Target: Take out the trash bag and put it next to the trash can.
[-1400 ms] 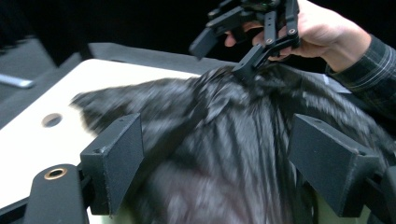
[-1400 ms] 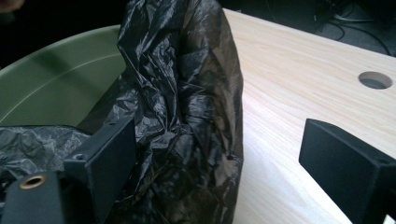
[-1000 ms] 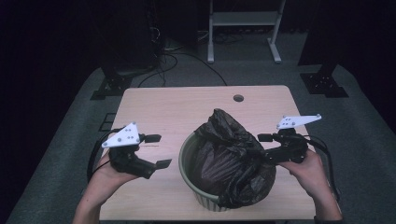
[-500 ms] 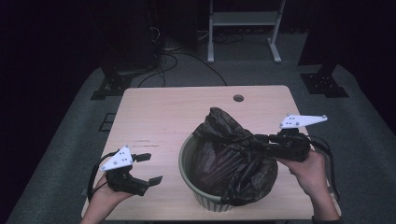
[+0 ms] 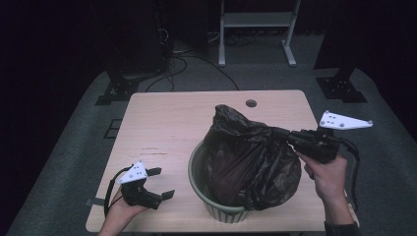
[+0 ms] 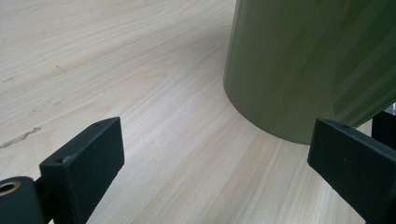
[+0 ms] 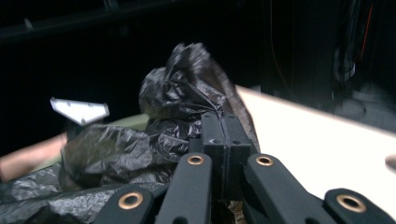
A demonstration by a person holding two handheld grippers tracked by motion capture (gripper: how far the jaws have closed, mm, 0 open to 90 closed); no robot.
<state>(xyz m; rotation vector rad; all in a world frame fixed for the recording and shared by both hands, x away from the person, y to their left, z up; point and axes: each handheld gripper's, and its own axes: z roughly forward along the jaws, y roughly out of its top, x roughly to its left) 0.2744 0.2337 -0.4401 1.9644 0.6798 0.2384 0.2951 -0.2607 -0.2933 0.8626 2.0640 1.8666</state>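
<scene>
the black bag (image 5: 248,162) sits in the green bin (image 5: 209,199), which stands on the near half of the table (image 5: 187,118), right of its middle. the bag bulges well above the rim and spills over the bin's right side, its crumpled top rising to a peak toward the far side

the right gripper (image 5: 280,133) comes in level from the right, held in the right hand (image 5: 327,172) just off the table's right edge, its grey plate up. its jaws have just been closing; in the right gripper view the two pads meet flat against each other, and the bag's film (image 7: 182,116) bunches right around and past their tips. whether any film is pinched between them cannot be told

the left gripper (image 5: 160,183) lies low near the table's front left corner, in the left hand (image 5: 120,209), pointing right toward the bin and clear of it. its jaws have just been opening and stand spread wide with nothing between them; in the left gripper view the bare wood shows between the two pads, and the bin's green wall (image 6: 303,65) stands near ahead, to the right, untouched

a small round hole (image 5: 251,103) marks the table's far edge
</scene>
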